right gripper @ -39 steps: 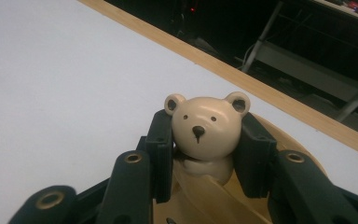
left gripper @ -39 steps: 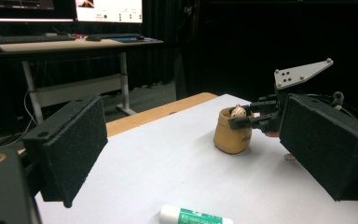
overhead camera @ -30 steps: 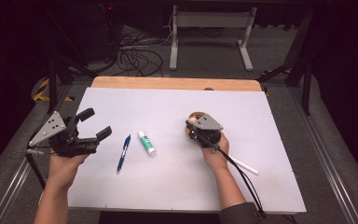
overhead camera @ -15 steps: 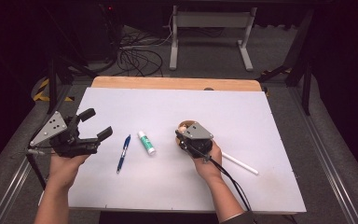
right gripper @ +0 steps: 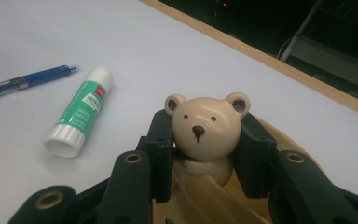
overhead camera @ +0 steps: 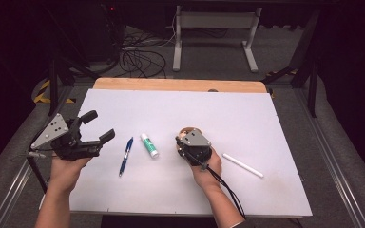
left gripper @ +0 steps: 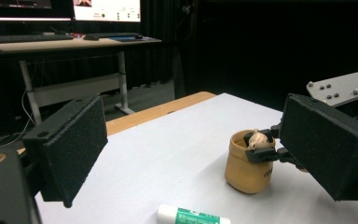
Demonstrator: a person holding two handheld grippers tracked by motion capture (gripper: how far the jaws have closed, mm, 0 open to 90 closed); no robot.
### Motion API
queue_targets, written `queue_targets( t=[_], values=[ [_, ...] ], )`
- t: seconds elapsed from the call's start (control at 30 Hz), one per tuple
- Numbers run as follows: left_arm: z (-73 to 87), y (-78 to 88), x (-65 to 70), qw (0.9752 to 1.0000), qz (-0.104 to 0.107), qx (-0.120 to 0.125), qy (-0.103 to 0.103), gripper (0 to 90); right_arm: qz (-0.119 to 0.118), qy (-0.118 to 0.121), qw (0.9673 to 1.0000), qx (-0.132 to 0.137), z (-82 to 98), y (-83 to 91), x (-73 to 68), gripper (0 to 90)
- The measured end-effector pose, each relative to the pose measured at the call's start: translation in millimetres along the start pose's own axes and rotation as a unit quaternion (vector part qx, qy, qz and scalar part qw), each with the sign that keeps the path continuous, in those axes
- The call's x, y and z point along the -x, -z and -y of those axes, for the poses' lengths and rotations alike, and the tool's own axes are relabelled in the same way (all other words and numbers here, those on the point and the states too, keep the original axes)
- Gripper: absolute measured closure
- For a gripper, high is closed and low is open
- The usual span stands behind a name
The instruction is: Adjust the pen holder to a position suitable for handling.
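Clearly the right gripper [overhead camera: 186, 138] has its jaws clamped on the small bear figure [right gripper: 207, 128] that sits at the rim of the tan cup [left gripper: 249, 163], one pad pressed to each side of the head. Holding by the bear probably gives a firm handle on the whole cup, which stands upright on the white surface [overhead camera: 275, 123], a little right of centre and near the glue stick [overhead camera: 149, 145]. Farther left lies the blue pen [overhead camera: 126, 156], and a white stick [overhead camera: 243, 165] rests to the right of the hand. The left gripper [overhead camera: 92, 130] hovers over the surface's left edge with its jaws wide apart and nothing between them, likely waiting its turn.

From above, the cup is mostly hidden beneath the gripper's grey plate. The right gripper view supplies the bear's face and the pads' contact, while the left gripper view gives the cup's side profile and shows it upright.
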State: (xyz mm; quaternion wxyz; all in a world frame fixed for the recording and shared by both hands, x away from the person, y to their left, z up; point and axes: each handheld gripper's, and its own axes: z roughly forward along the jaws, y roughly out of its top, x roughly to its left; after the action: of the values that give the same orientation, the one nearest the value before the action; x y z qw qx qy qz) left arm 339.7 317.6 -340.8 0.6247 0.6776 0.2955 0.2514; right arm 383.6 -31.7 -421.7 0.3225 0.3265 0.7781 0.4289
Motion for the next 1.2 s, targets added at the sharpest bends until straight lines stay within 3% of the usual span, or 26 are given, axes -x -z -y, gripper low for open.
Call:
queue_targets(
  t=[0.4,0.53,0.63,0.83,1.2],
  values=[
    [1.1,-0.7,-0.4,1.0000,0.000,-0.003,0.001,8.4,0.014,0.003,0.9999,0.006,4.3,0.1,-5.5,62.5],
    [1.1,-1.0,-0.3,1.0000,-0.001,-0.004,-0.001,8.5,-0.001,-0.013,0.9999,0.007,4.4,1.5,-5.2,58.4],
    [1.1,-1.0,-0.2,1.0000,-0.002,-0.004,-0.001,8.4,-0.003,-0.010,0.9999,0.009,4.2,2.2,-7.1,55.4],
    [1.0,-0.7,-0.5,1.0000,-0.001,-0.003,-0.001,8.4,-0.003,-0.028,0.9991,0.032,-0.4,8.5,-6.1,48.3],
    [1.2,-0.2,-1.3,1.0000,-0.002,-0.004,0.000,8.4,-0.006,-0.025,0.9972,0.070,-20.6,20.2,-13.9,42.3]
  ],
)
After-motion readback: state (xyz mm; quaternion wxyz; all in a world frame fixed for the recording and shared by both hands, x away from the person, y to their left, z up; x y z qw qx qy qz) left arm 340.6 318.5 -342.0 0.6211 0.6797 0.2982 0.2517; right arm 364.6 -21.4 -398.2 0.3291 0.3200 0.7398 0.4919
